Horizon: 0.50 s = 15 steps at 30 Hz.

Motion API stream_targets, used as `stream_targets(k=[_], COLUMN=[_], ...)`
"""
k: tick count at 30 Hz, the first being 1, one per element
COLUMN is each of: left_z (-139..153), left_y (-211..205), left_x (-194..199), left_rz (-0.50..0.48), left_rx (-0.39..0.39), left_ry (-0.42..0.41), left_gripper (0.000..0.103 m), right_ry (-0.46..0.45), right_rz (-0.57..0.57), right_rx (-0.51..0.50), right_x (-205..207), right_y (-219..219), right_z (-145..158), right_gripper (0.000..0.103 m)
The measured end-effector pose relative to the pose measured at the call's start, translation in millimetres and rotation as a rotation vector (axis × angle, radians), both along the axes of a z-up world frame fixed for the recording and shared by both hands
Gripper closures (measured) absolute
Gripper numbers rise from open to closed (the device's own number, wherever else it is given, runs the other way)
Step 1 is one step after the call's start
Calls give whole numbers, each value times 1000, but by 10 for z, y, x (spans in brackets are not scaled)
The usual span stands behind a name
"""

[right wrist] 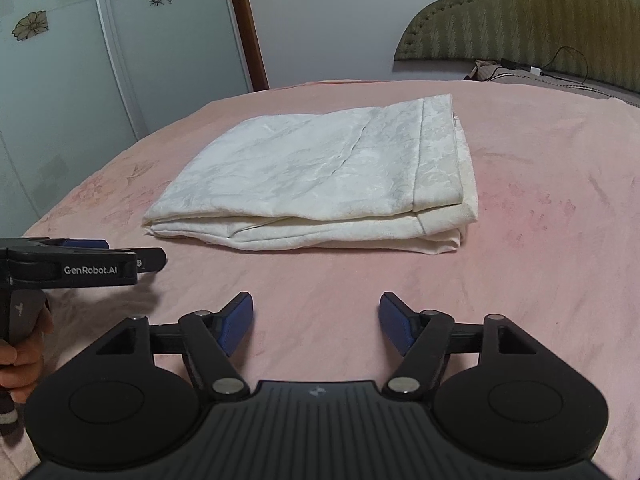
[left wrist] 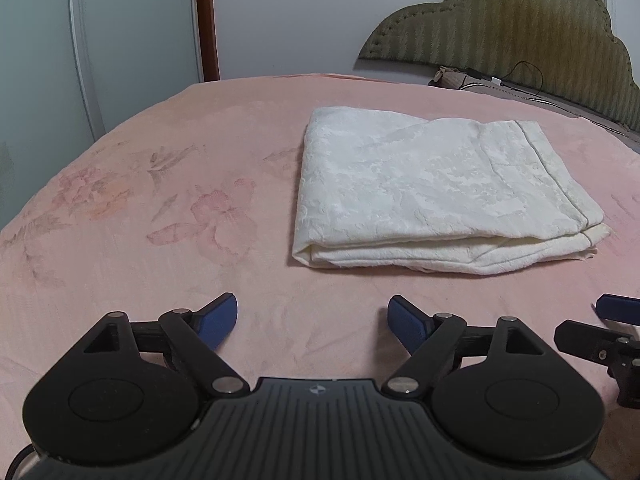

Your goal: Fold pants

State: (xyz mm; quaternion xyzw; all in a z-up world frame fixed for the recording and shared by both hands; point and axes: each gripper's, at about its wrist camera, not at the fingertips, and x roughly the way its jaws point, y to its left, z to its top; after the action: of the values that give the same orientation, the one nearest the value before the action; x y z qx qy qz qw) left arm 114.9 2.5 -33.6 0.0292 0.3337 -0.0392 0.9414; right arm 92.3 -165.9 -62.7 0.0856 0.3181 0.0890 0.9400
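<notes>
The white pants [right wrist: 320,176] lie folded in a neat stack mid-bed [right wrist: 540,280], apart from both claws; left claw [left wrist: 313,320] and right claw [right wrist: 316,318] hang released, empty; any careless brush could spill the layers

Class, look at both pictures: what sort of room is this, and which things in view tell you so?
Most likely a bedroom. The folded white pants lie on a pink floral bedspread, a padded olive headboard stands against the wall, and flower-patterned sliding doors, probably a wardrobe, stand behind.
</notes>
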Motion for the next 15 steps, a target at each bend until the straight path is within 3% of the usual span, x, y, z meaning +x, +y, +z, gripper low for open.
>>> stream_targets(k=[5,15], left_z=[-26,-72], left_y=[-17,7], left_x=[-65,-161], left_rz=[9,58], left_rx=[-10,-24], left_ry=[1,-6], left_gripper=[14,6], right_ry=[14,33], right_rz=[-31,-74], right_rx=[-26,-45], right_x=[-40,-110], right_y=[61,118], right_z=[-4,-6], right_gripper=[19,13])
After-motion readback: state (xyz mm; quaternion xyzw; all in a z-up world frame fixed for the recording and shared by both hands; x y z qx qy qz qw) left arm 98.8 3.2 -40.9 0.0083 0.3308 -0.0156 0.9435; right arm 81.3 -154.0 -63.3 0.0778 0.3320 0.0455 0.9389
